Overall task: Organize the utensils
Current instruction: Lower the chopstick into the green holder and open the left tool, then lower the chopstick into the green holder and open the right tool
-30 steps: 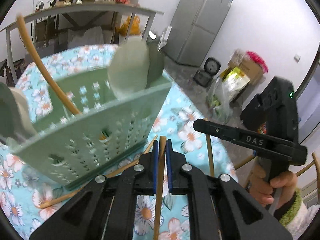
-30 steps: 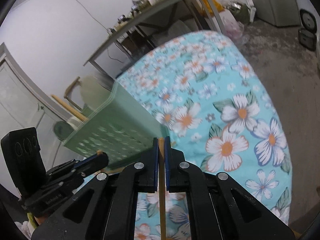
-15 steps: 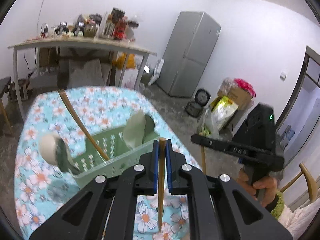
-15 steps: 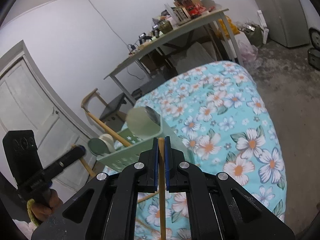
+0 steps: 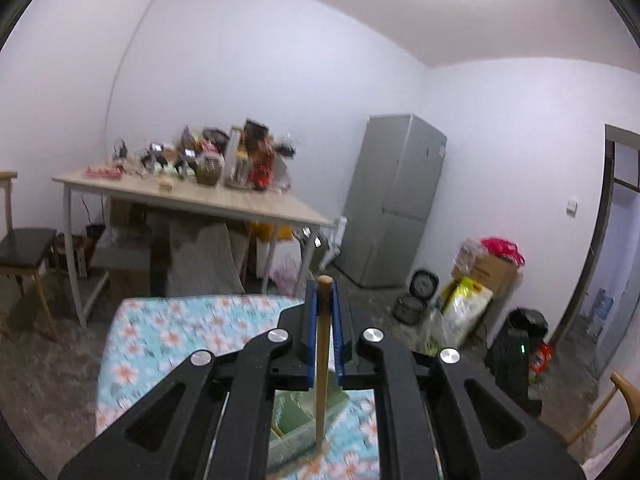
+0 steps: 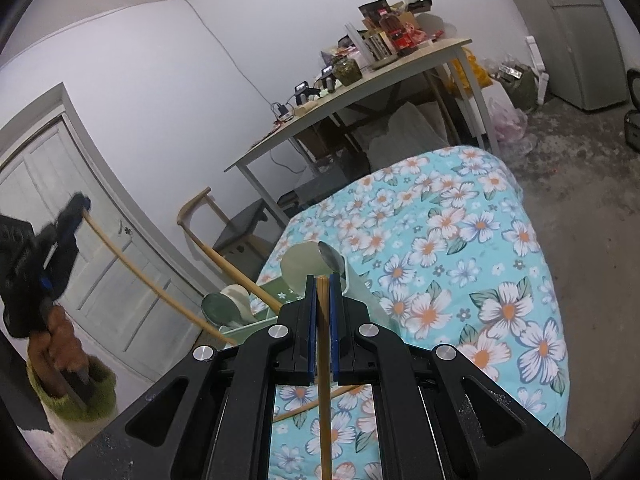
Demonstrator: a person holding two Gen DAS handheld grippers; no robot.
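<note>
The left gripper (image 5: 324,292) is clamped on one wooden chopstick (image 5: 322,360) raised above the green basket (image 6: 256,320) on the flowered worktop (image 6: 460,280), and the right gripper (image 6: 322,292) pinches another chopstick (image 6: 325,380).

Utensil basket (image 6: 256,320) on floral table (image 6: 460,280), chair (image 6: 224,232) behind.

You can read no text, label, brand or number in either wrist view. The packets and jars on the far table (image 5: 240,204) are too blurred and too small for you to make out any lettering on them.
</note>
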